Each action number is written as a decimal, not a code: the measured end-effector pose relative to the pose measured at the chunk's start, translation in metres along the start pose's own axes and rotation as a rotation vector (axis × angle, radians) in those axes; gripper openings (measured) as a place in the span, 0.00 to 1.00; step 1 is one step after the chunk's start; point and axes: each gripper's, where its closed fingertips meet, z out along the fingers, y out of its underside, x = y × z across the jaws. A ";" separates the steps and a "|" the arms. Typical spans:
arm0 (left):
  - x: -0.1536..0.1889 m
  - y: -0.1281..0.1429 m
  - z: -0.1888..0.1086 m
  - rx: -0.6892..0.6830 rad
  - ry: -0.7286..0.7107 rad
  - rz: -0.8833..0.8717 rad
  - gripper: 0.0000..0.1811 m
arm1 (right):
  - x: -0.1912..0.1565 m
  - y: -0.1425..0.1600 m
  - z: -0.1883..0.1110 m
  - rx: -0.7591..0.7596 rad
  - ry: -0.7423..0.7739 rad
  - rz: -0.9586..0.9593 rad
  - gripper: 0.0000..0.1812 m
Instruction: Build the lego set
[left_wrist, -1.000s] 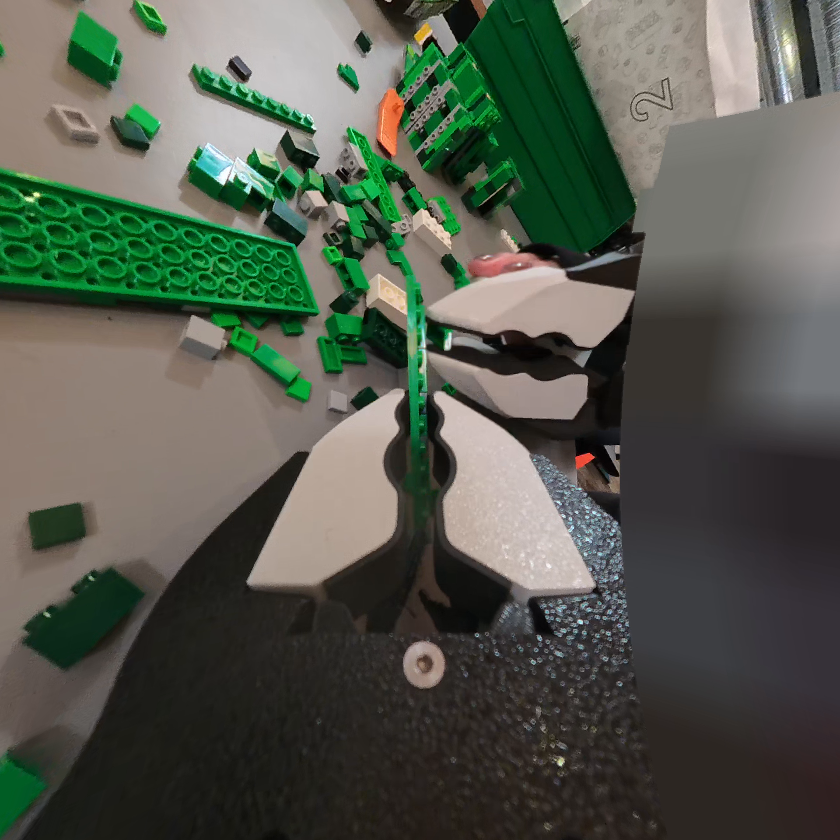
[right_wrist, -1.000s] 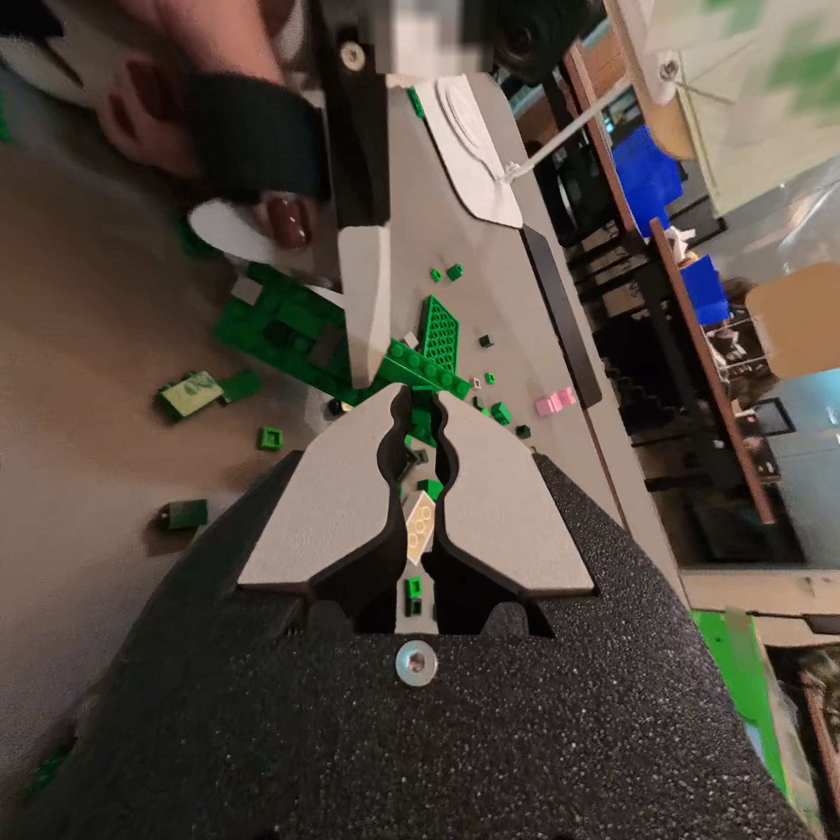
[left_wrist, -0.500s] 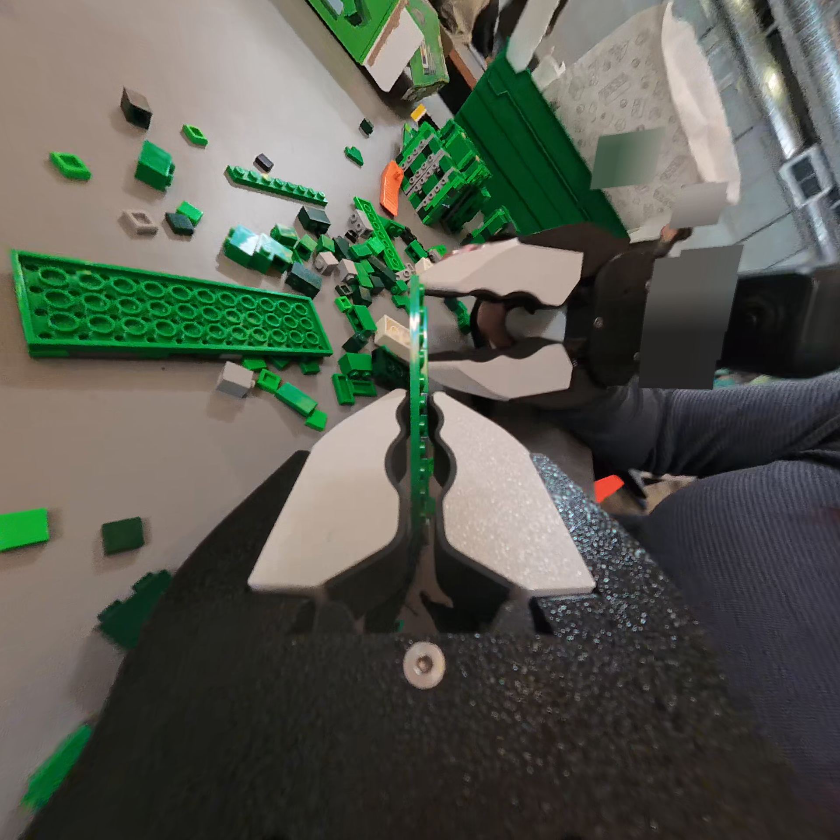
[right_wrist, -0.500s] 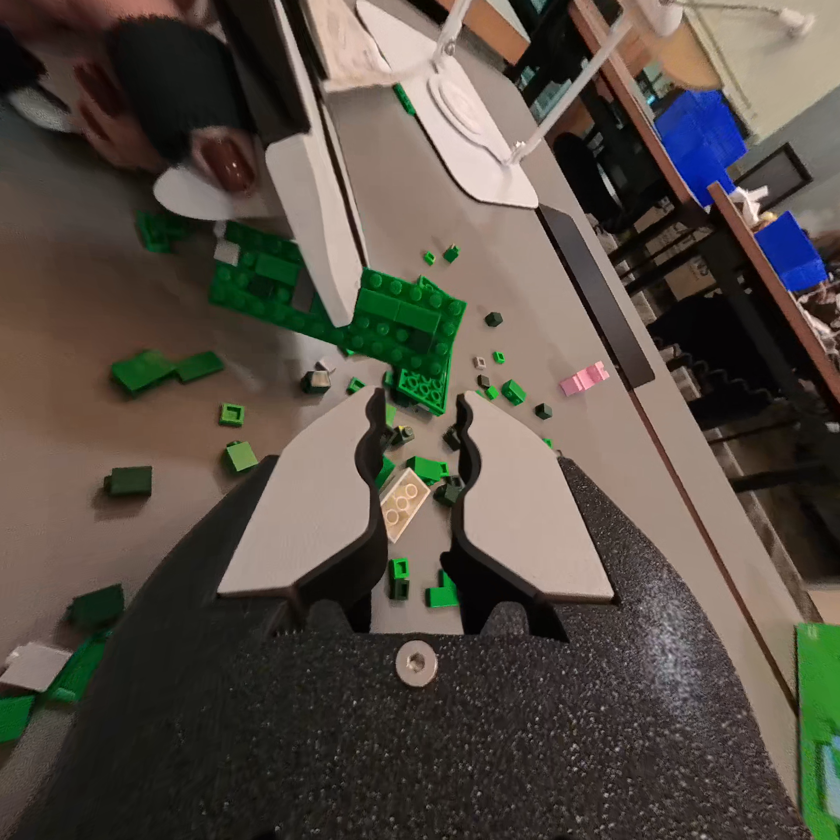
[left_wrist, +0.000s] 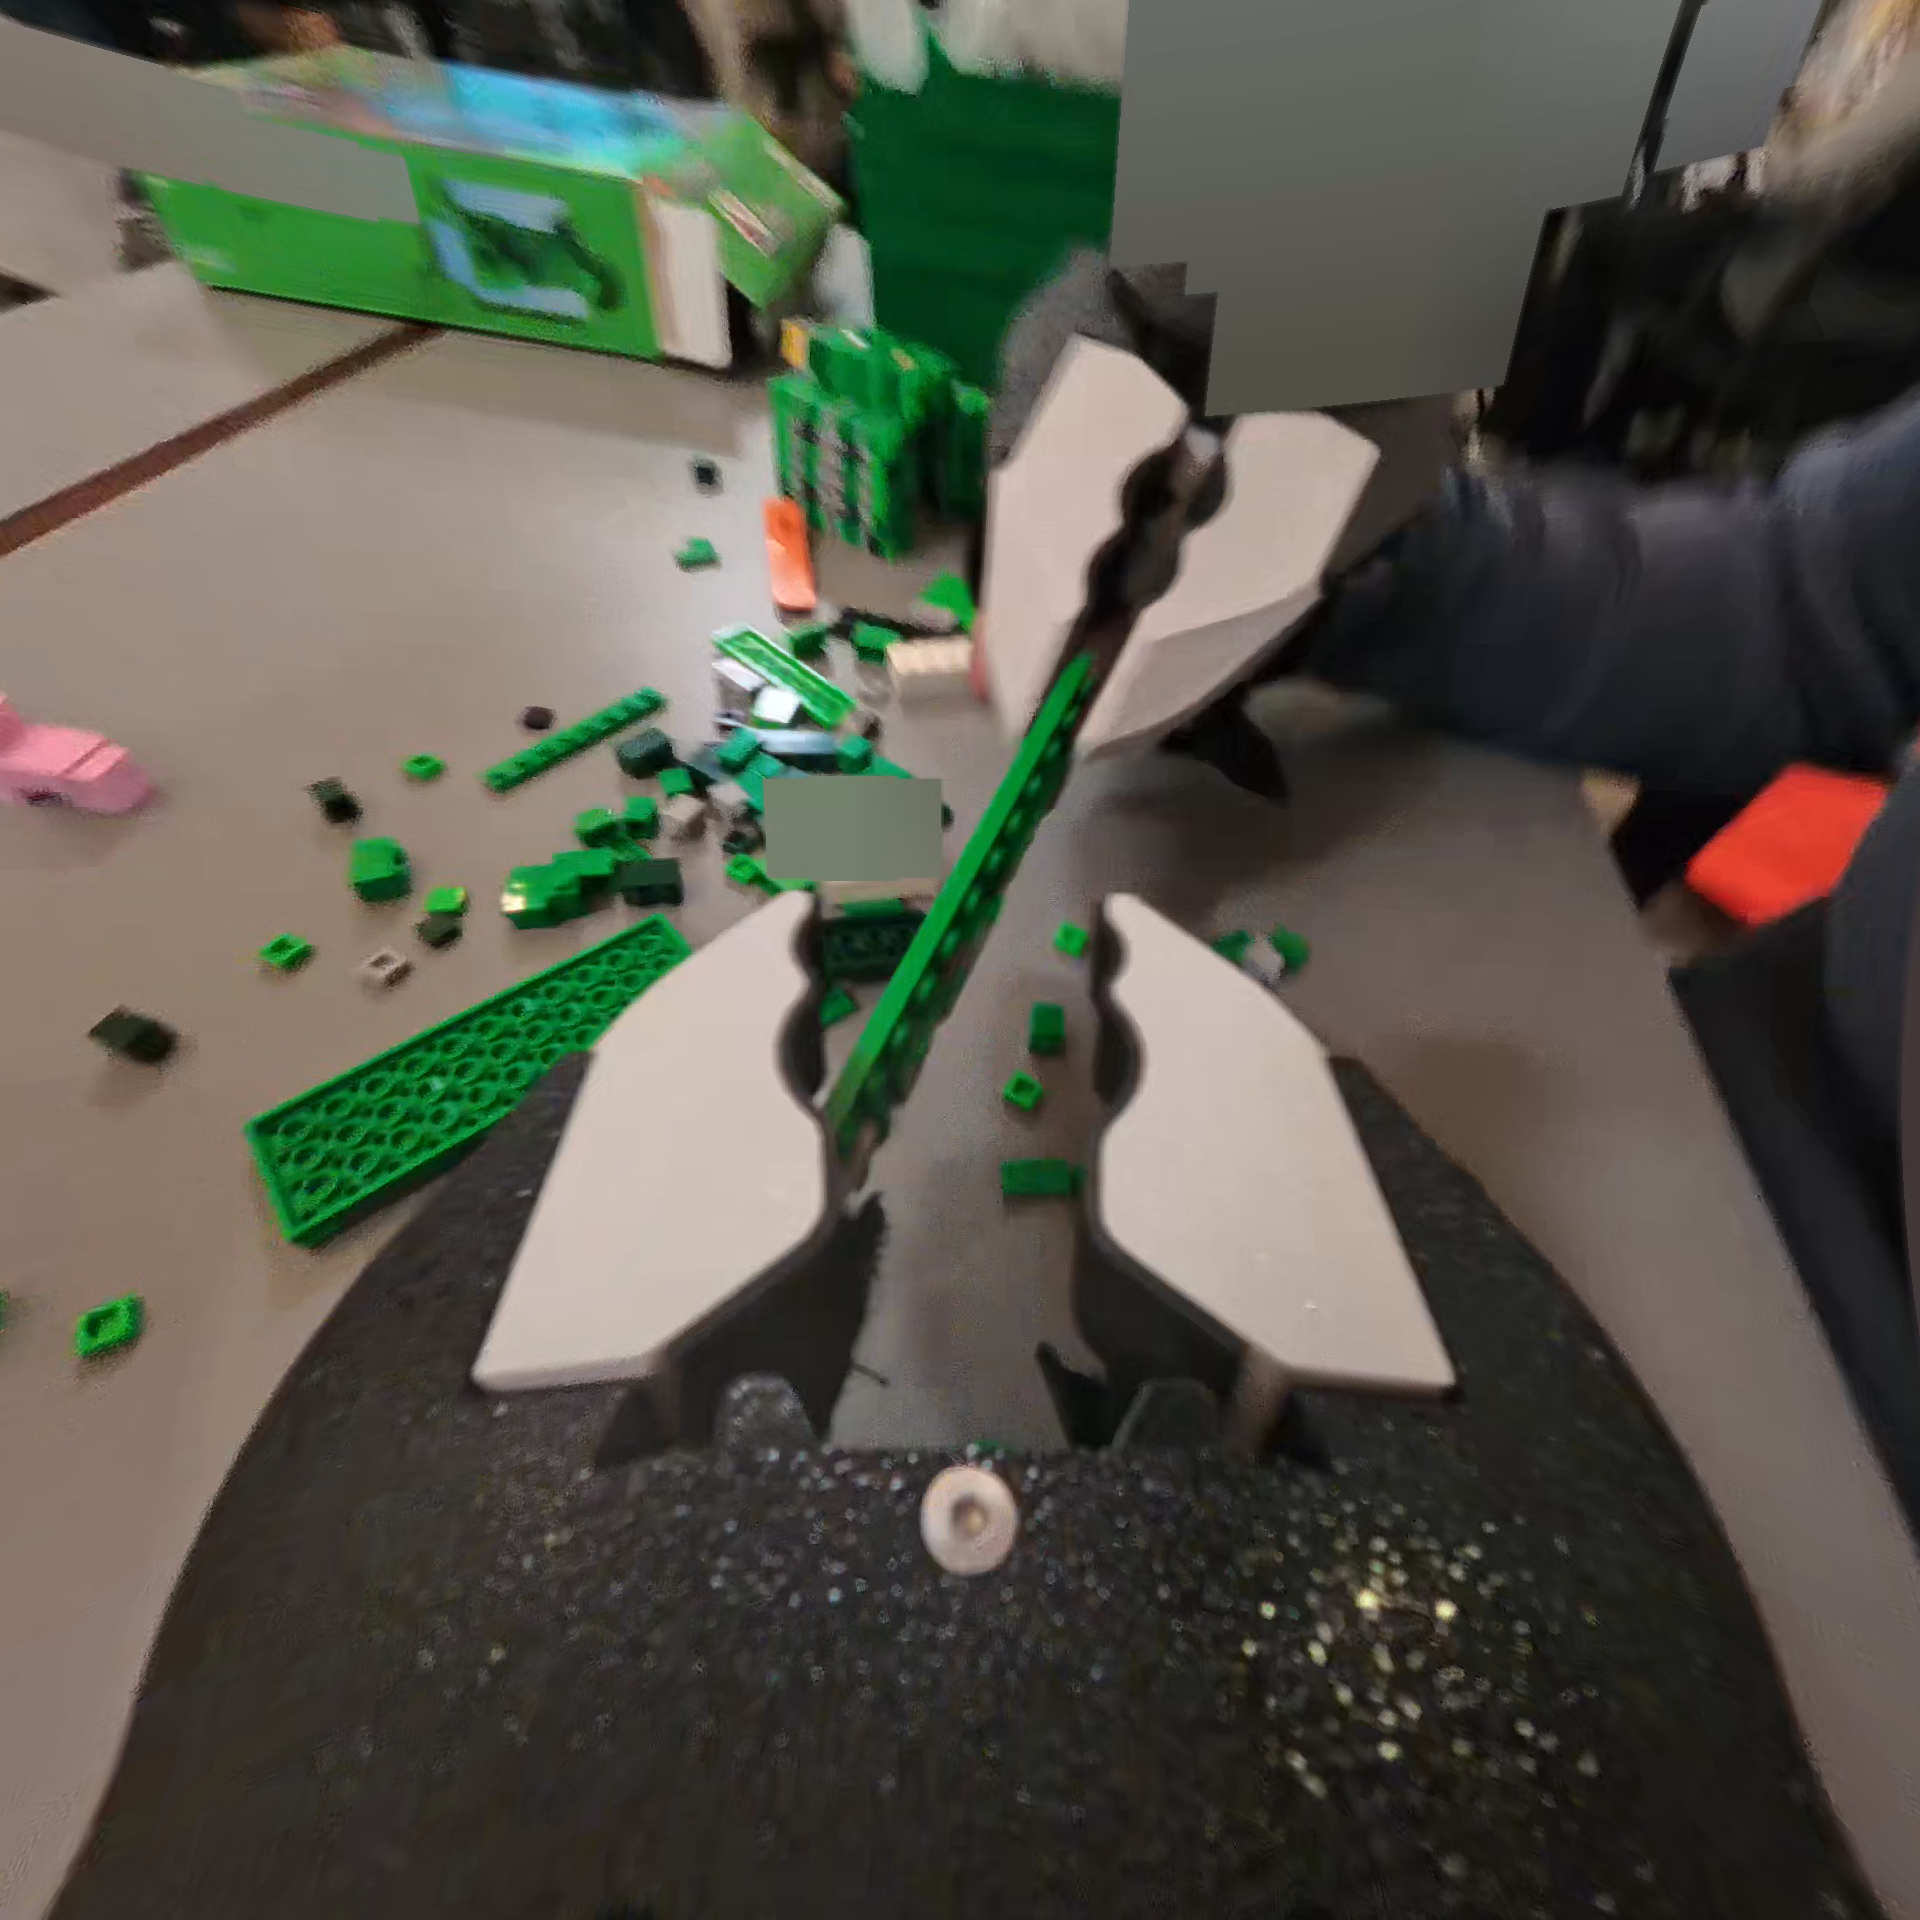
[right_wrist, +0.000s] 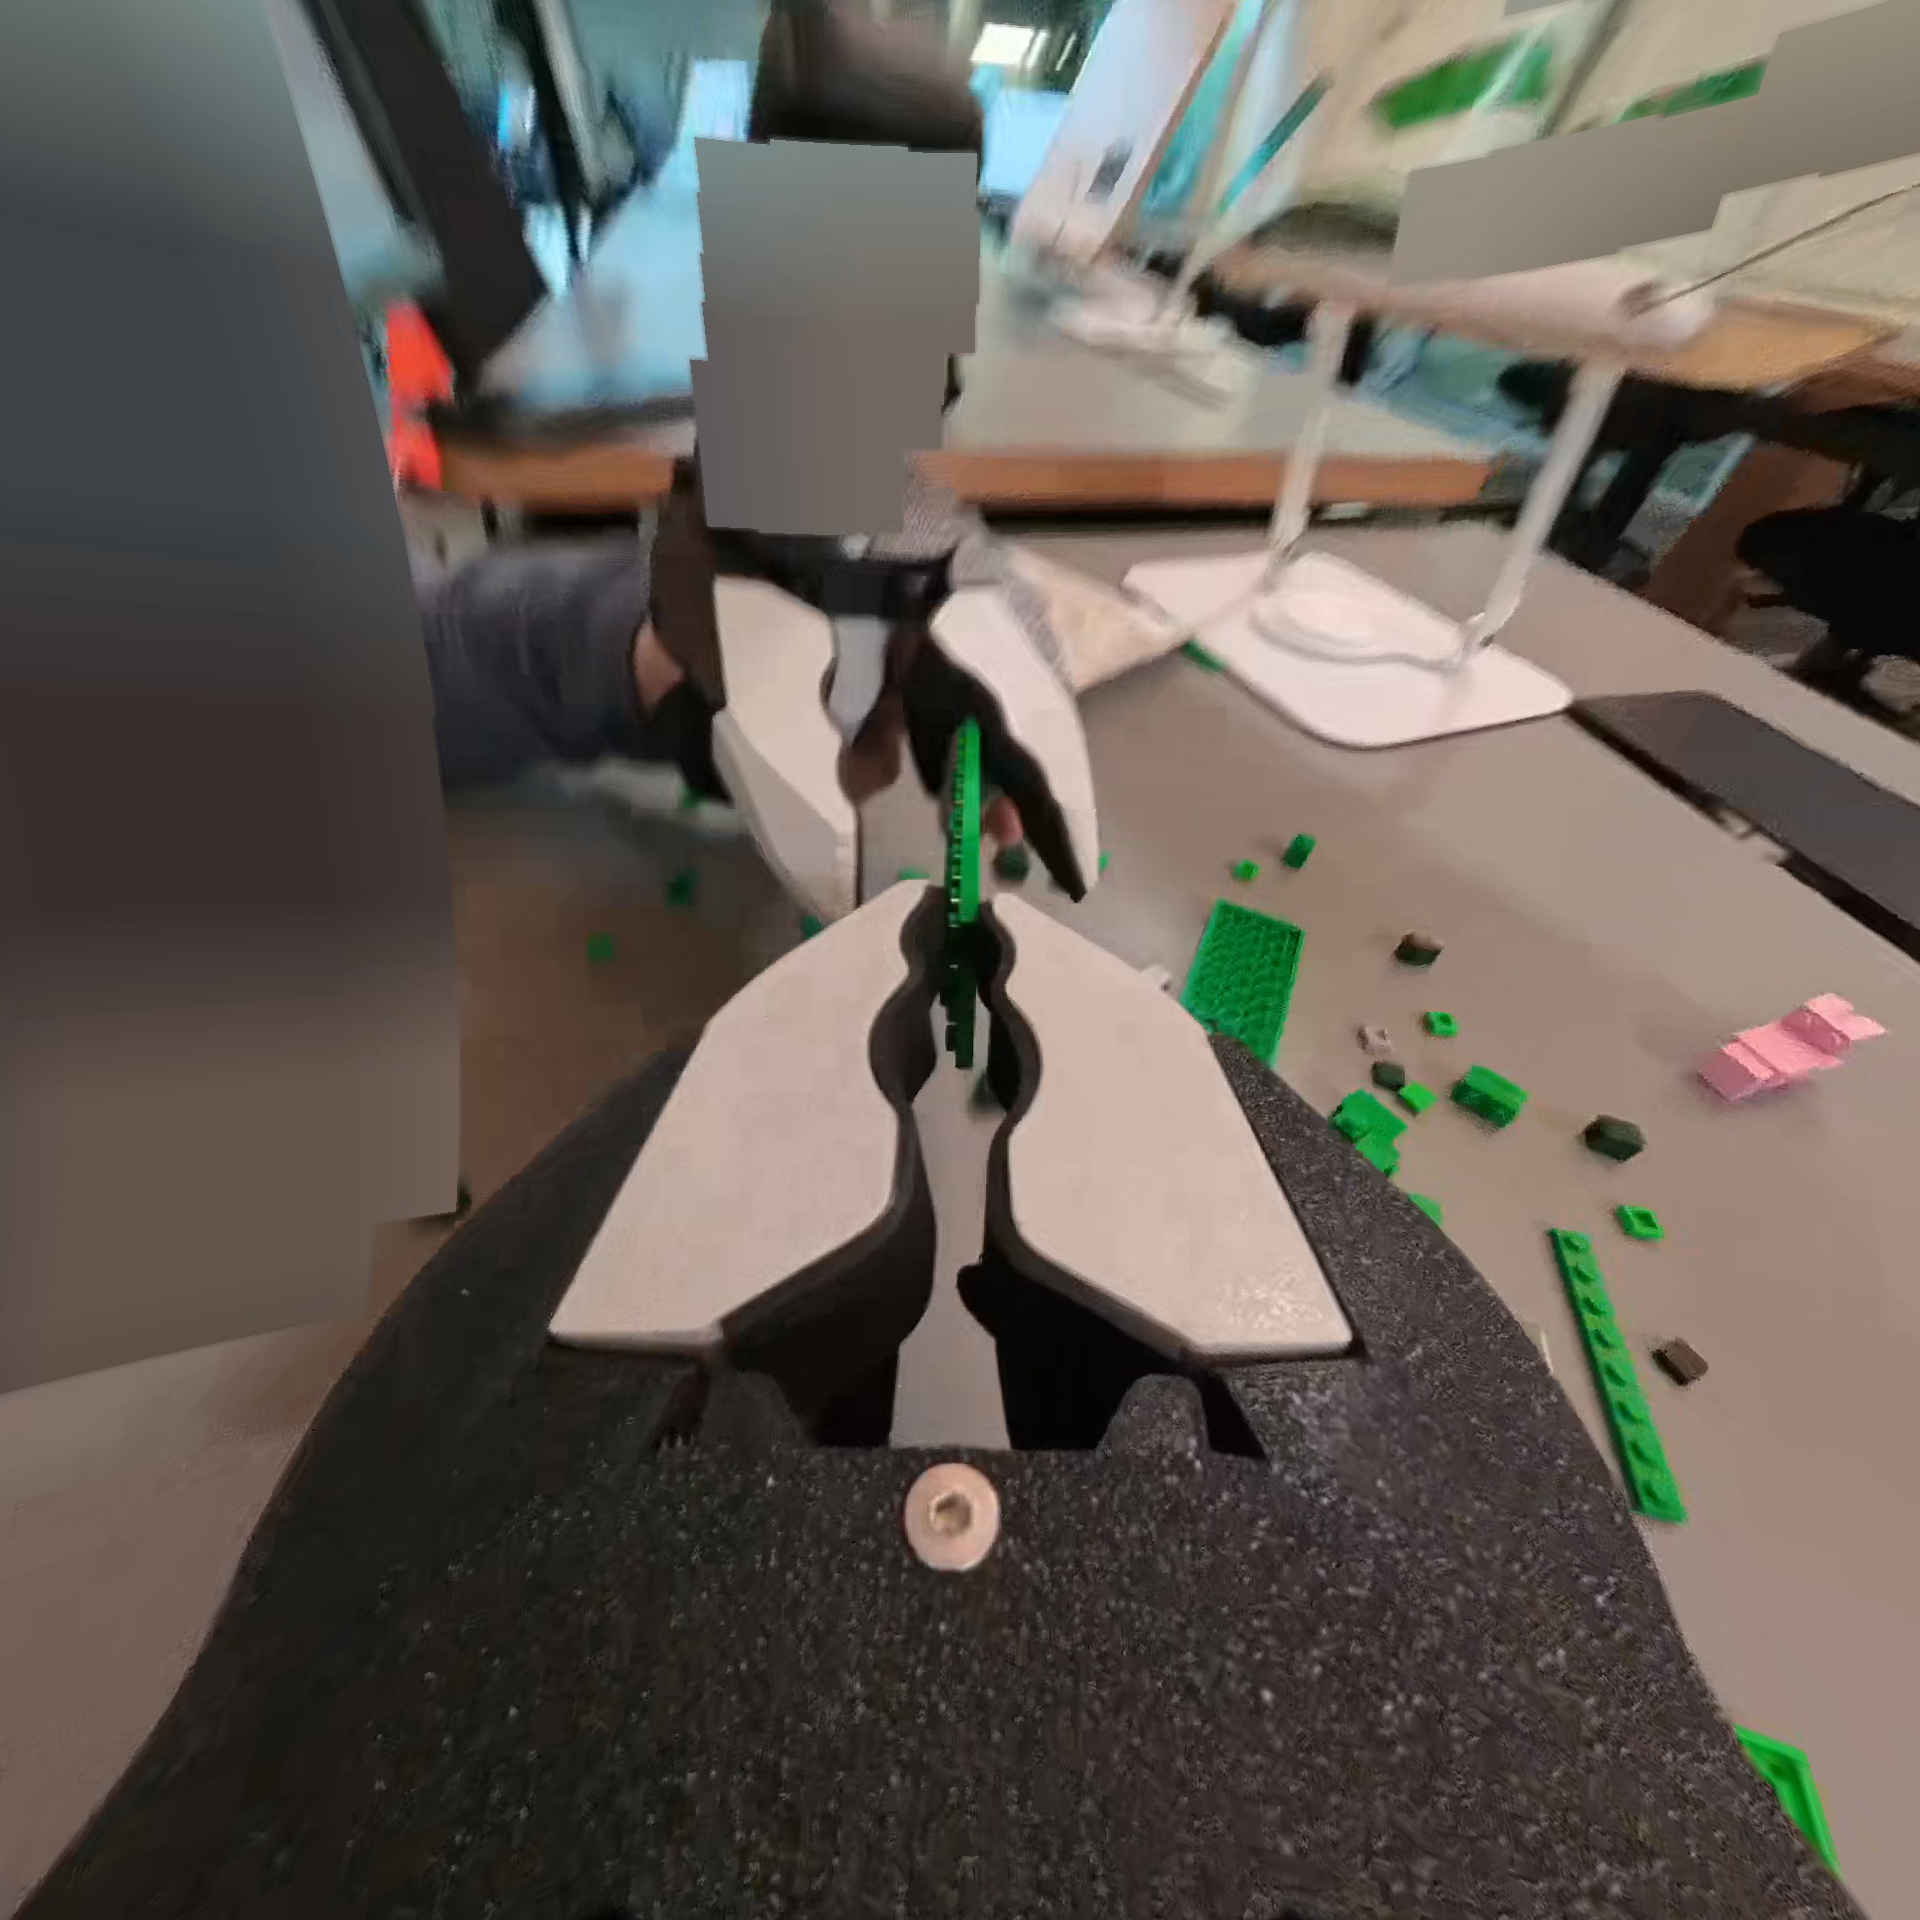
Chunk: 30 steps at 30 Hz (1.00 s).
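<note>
A green lego plate is seen edge-on, slanting up off the table. My right gripper is shut on one end of it; in the left wrist view the right gripper grips the plate's far end. My left gripper is open, its fingers spread wide on either side of the plate's near end, which rests close to the left finger. In the right wrist view the left gripper faces me, open around the plate.
A long green plate lies studs-down at the left. Loose green bricks are scattered mid-table, with a pink piece, an orange piece, a green build and a green box. A narrow green strip and a white stand lie on the right. The grippers are tip to tip, or close to it.
My left gripper has opened and let go of the green plate. My right gripper has closed on the plate's other end. Both views have swung round.
</note>
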 end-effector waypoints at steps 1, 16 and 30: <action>-0.006 -0.006 -0.004 0.044 -0.007 -0.070 0.31 | 0.007 -0.009 -0.004 0.072 0.024 0.049 0.02; -0.010 -0.036 -0.019 0.356 0.145 -0.445 0.03 | 0.031 -0.019 -0.006 0.204 0.224 0.110 0.05; 0.007 0.000 0.002 -0.083 -0.030 -0.240 0.03 | 0.013 -0.013 0.007 -0.303 0.400 -0.693 0.18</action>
